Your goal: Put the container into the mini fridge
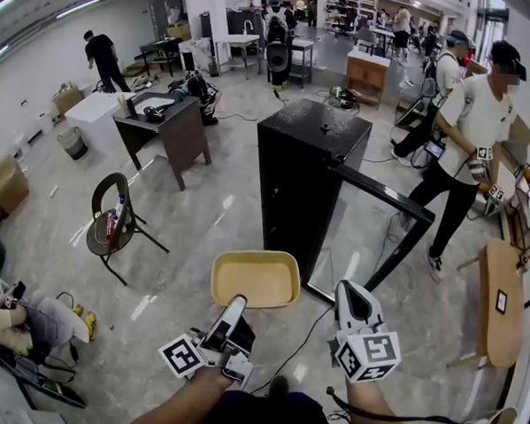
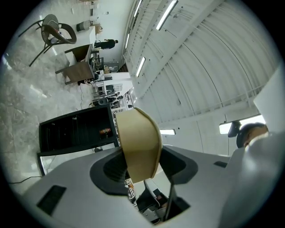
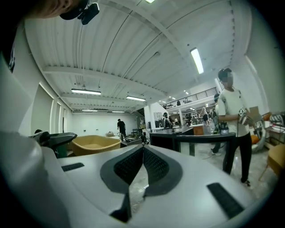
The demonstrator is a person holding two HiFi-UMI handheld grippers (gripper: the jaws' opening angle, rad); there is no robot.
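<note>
**Container lifted; mini fridge not yet reached**

Head view: the container is off the floor, gripped at its near rim by the left gripper. The mini fridge stands ahead, well apart, with its door open. Approach and insertion are not yet done.

Left gripper view: the jaws clamp the container wall, one pad on each side.

Right gripper view: the right gripper has its jaws together and empty. The container is to its left.
</note>
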